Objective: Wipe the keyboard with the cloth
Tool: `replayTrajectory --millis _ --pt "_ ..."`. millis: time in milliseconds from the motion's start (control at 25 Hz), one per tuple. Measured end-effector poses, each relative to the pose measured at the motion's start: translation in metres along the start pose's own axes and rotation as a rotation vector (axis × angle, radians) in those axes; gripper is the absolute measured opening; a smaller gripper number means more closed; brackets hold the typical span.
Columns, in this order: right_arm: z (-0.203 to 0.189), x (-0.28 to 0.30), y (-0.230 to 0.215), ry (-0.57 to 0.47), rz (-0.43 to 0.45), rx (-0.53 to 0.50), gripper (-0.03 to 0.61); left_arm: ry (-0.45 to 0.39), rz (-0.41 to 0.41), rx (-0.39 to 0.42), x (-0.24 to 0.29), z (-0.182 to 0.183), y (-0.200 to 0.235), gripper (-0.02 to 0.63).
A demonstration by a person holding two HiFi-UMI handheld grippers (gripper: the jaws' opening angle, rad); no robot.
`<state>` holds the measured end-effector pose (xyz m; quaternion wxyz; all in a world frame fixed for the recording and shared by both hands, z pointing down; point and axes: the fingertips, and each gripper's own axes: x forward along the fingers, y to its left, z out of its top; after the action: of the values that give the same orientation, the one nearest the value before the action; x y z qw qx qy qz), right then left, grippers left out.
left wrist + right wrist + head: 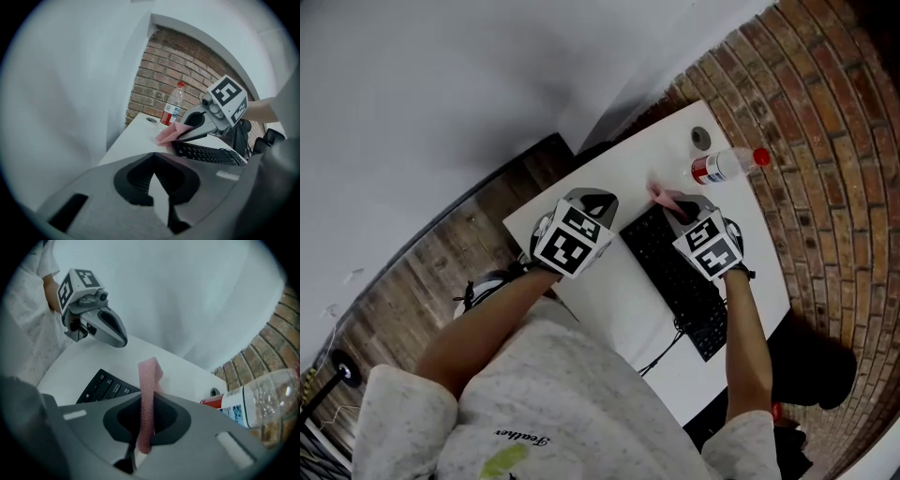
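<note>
The black keyboard (675,272) lies across the white table (609,309). My right gripper (680,211) hovers over the keyboard's far end, shut on a pink cloth (661,197). In the right gripper view the cloth (149,376) stands up as a folded strip between the jaws of that gripper (147,399), above the keyboard (105,386). The left gripper (592,202) is held above bare table left of the keyboard, jaws together and holding nothing. Its own view (153,157) looks toward the cloth (166,134), the right gripper (183,136) and the keyboard (206,153).
A clear plastic bottle (727,166) with a red cap and red label lies on its side at the far right of the table, beside a round cable hole (700,138). The keyboard cable (661,352) runs off the near edge. A brick wall (825,141) borders the right.
</note>
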<state>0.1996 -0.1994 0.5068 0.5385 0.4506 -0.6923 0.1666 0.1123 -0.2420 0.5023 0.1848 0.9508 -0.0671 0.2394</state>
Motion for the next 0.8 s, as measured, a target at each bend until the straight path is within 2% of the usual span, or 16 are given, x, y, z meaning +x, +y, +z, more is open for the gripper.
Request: replayTrajectory --millis 320,800 --pt "0.002 -0.001 0.021 0.015 0.04 -0.103 0.021 -0.016 0.045 -0.015 -0.014 -0.007 -0.008 -0.008" --pt "0.013 -0.002 0.053 -0.013 0.103 -0.196 0.021 -0.043 0.122 -0.037 -0.042 -0.019 -0.015 -0.008"
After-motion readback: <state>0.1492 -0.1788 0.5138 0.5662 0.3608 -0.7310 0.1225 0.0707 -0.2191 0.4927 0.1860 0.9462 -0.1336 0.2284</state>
